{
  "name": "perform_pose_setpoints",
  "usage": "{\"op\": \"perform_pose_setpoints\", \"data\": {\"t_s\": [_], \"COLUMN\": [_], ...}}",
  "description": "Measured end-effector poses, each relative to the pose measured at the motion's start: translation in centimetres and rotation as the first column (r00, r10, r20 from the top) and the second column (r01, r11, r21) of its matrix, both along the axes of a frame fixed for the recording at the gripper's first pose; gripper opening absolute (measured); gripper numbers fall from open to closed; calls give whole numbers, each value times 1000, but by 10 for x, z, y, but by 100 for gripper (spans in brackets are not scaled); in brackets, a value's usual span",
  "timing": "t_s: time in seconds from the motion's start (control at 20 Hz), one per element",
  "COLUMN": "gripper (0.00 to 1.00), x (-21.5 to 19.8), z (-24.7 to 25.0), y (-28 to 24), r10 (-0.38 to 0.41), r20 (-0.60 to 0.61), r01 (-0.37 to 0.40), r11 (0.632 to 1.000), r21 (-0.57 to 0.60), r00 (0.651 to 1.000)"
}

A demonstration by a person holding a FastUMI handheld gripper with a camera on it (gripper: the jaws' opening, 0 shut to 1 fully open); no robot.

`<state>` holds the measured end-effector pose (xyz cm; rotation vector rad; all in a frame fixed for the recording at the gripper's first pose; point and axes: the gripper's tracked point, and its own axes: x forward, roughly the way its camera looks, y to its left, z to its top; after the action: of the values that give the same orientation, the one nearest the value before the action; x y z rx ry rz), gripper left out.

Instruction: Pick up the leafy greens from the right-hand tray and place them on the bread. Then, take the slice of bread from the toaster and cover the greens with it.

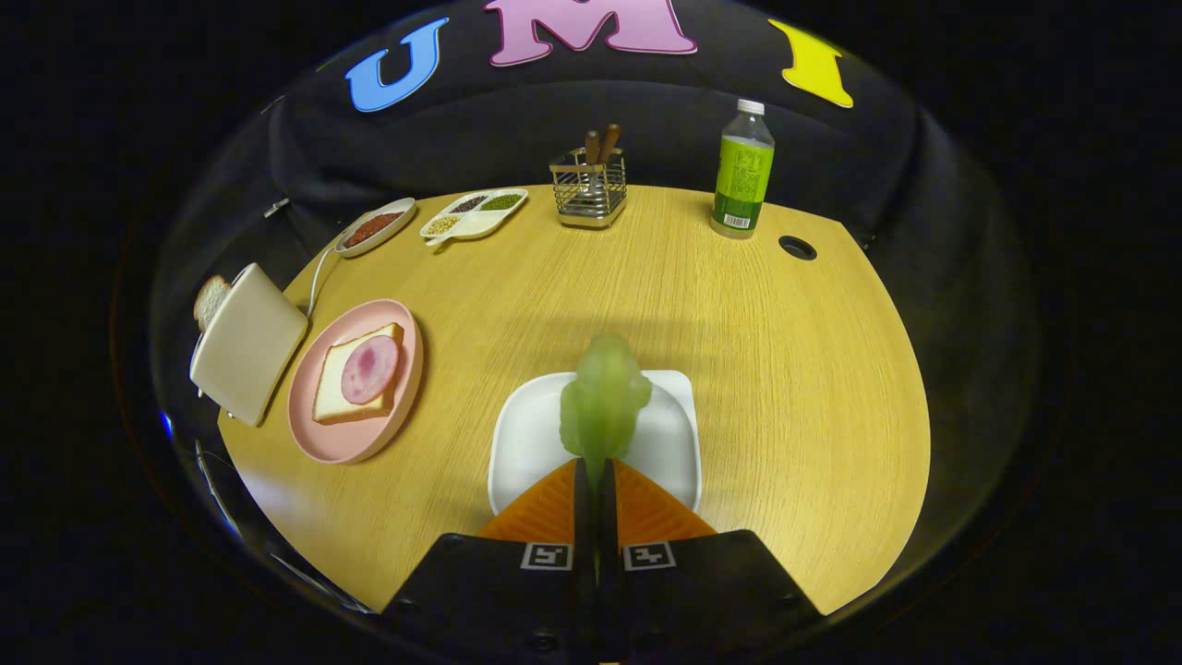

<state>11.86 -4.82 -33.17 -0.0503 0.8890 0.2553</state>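
The gripper [596,462] is clenching the leafy greens [605,392] between its fingers, above the white tray [665,443]; the bread [355,374] is lying on the pink plate [355,443] ahead to the left.

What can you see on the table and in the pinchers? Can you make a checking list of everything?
Surface: round wooden table, a dark hole near the bottle.
Job's things: leafy greens pinched between the fingers, over the white tray; bread slice with a pink meat round on the pink plate; second bread slice poking out of the toaster.
Clutter: green-labelled bottle, wire holder with sticks, divided dish of grains, small oval dish.
Grippers: gripper shut on the greens.
Cables: white cord behind the toaster.
Surroundings: black cloth wall.
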Motion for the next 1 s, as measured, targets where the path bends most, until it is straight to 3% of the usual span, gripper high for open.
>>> {"op": "perform_pose_setpoints", "data": {"t_s": [0.3,1.0], "gripper": [5,5], "x": [-12,-3], "z": [40,113], "y": [26,127], "r10": [-28,38], "r20": [22,85], "r01": [26,-42], "r11": [997,998], "r21": [78,46], "r00": [999,996]}}
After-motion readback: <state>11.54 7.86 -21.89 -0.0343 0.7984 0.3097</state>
